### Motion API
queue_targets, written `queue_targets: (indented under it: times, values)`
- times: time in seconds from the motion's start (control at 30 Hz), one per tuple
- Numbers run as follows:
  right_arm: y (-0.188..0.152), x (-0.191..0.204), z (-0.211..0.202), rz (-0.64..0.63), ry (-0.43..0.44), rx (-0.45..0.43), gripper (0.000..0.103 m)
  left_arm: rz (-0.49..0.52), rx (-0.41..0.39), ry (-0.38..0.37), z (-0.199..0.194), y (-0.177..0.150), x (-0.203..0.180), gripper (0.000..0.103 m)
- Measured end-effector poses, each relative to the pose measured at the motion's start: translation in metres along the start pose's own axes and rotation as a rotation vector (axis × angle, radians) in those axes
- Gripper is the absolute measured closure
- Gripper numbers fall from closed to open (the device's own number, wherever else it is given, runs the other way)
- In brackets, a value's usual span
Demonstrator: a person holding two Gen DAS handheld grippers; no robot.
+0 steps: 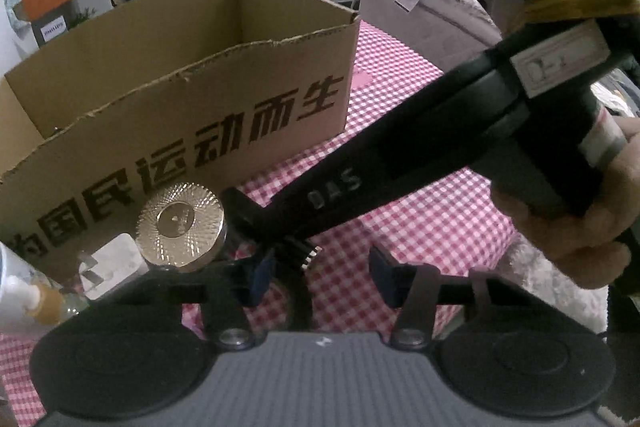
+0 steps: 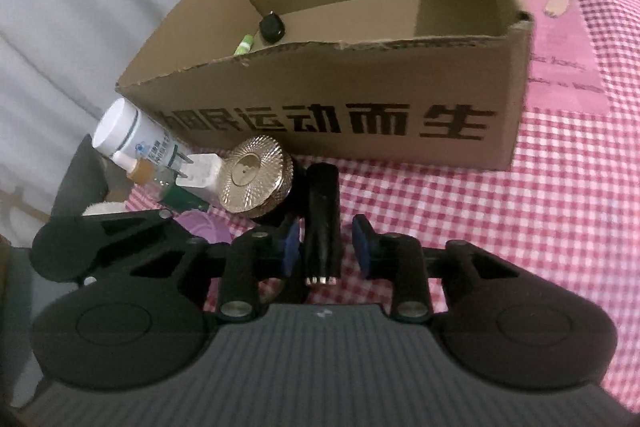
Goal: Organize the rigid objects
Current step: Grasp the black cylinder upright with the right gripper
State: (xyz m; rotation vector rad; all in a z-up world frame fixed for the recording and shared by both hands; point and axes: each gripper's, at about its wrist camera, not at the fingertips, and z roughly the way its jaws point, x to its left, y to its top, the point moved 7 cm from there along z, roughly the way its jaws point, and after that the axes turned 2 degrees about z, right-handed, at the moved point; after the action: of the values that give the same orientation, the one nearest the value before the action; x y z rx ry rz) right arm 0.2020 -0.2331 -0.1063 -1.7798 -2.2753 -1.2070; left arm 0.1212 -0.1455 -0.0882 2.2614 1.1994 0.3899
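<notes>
Leftmost, the left gripper [image 1: 322, 279]: low over the red-checked cloth [image 2: 520, 227], jaws apart, clamped on nothing, only cloth and the other tool's fingertip ahead of its pads. Probably kept close as a stop against rolling, or simply waiting for the next piece.

Next, crowded against the front wall of the cardboard box [image 2: 360, 147]: a white bottle [image 2: 120, 131], a white plug [image 2: 200, 175] with prongs toward the bottle, then a gold-lidded jar [image 2: 256, 179] tipped on its side, lid toward the camera. Seemingly parked as a waiting row, near the box for short trips. Already inside the box, toward its left end: a small black fob [image 2: 272, 25] and a green stick [image 2: 245, 45].

Just beside the jar, on its right: the black cylinder [image 2: 322, 211], lying flat on the cloth in front of the box, long axis pointing toward the box wall, metal-ringed end nearest the camera. Matte black, smooth, narrowing toward that ringed end. Rigid by the look of it, and likely to roll if nudged sideways.

Straddling it, the right gripper [image 2: 326, 247]: jaws apart, one blue pad on each flank, neither pressing, the left pad close, the right with cloth showing in the gap. Set across the width, presumably for a squeeze on the round sides and not the ends.

At far right in the left wrist view, the hand [image 1: 580, 227] gripping that tool's handle.
</notes>
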Motion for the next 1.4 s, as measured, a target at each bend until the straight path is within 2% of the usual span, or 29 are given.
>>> queue_targets:
  times: [0.13, 0.43, 0.67, 0.93, 1.13, 1.4]
  values:
    - [0.003, 0.003, 0.010, -0.019, -0.005, 0.028, 0.083, -0.002, 0.007, -0.011, 0.007, -0.001, 0.002, 0.051]
    - [0.004, 0.002, 0.010, -0.009, 0.004, 0.015, 0.083, 0.025, 0.005, -0.006, 0.008, -0.004, -0.009, 0.051]
    - [-0.006, -0.019, -0.008, 0.066, -0.020, -0.010, 0.083, 0.050, 0.007, -0.054, 0.012, -0.004, -0.025, 0.051]
    - [-0.035, -0.045, -0.035, 0.186, -0.027, -0.034, 0.083, 0.085, 0.019, -0.106, 0.011, -0.012, -0.046, 0.051]
    - [-0.056, -0.060, -0.048, 0.288, 0.023, -0.037, 0.083, 0.063, 0.038, -0.109, 0.011, -0.017, -0.044, 0.051]
    - [-0.060, -0.053, -0.045, 0.309, 0.064, -0.004, 0.082, 0.027, 0.032, -0.109, 0.011, -0.014, -0.040, 0.057]
